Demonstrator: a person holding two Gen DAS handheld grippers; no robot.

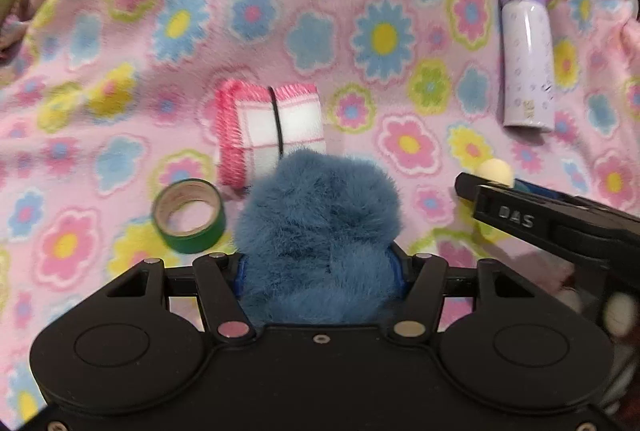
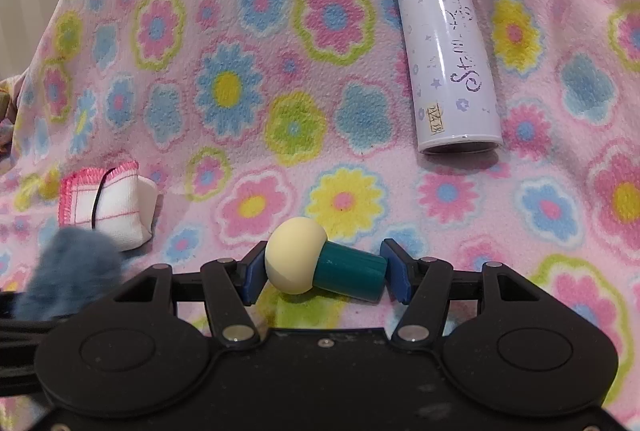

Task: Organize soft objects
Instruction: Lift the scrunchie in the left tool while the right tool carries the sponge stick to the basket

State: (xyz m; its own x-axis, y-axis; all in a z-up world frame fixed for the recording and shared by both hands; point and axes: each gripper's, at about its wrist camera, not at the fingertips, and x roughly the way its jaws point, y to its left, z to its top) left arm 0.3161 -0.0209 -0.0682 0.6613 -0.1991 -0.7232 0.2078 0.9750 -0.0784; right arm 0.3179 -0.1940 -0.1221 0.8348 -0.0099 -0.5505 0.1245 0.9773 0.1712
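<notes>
My left gripper (image 1: 320, 271) is shut on a fluffy blue plush (image 1: 320, 231), which fills the space between its fingers; the plush also shows at the left edge of the right wrist view (image 2: 68, 271). My right gripper (image 2: 324, 271) is shut on a mushroom-shaped toy (image 2: 320, 263) with a cream cap and teal stem, held sideways just above the blanket. The right gripper's black body (image 1: 540, 219) shows in the left wrist view at the right. A folded white cloth with pink stitching and a black band (image 1: 268, 131) lies ahead of the plush, also seen in the right wrist view (image 2: 112, 203).
A pink flowered fleece blanket (image 1: 360, 31) covers the whole surface. A lilac drinking bottle (image 2: 448, 51) lies at the far right, also in the left wrist view (image 1: 526, 59). A green tape roll (image 1: 190, 215) lies left of the plush.
</notes>
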